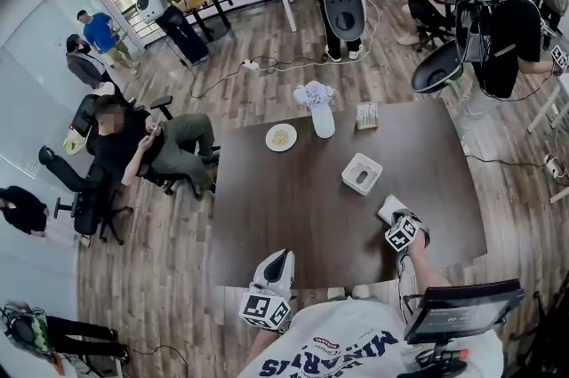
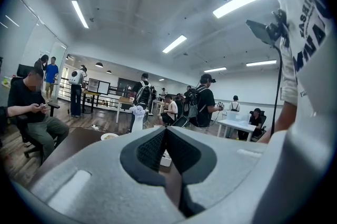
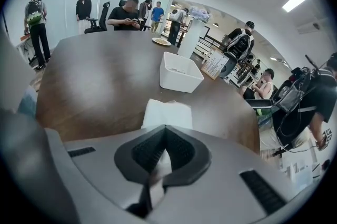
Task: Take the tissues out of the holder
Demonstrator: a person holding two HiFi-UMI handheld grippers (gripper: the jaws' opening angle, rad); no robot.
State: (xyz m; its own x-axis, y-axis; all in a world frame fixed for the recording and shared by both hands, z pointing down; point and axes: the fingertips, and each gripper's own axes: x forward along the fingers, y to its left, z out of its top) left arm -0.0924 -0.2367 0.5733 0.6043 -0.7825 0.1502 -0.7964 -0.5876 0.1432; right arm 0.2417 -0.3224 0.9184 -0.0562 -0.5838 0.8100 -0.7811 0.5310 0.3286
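right gripper (image 3: 164, 130) clamped on a thin white paper tissue (image 3: 167, 114) near the white rectangular plastic holder (image 3: 180, 72) on the dark brown desk (image 3: 95, 86), left gripper (image 2: 166, 132) closed, empty; tissue's limp, light, tears easily, so pinch an edge gently

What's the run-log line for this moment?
right claw: shut on white paper tissue, over brown table | white rectangular holder: apart from tissue | left claw: shut, empty
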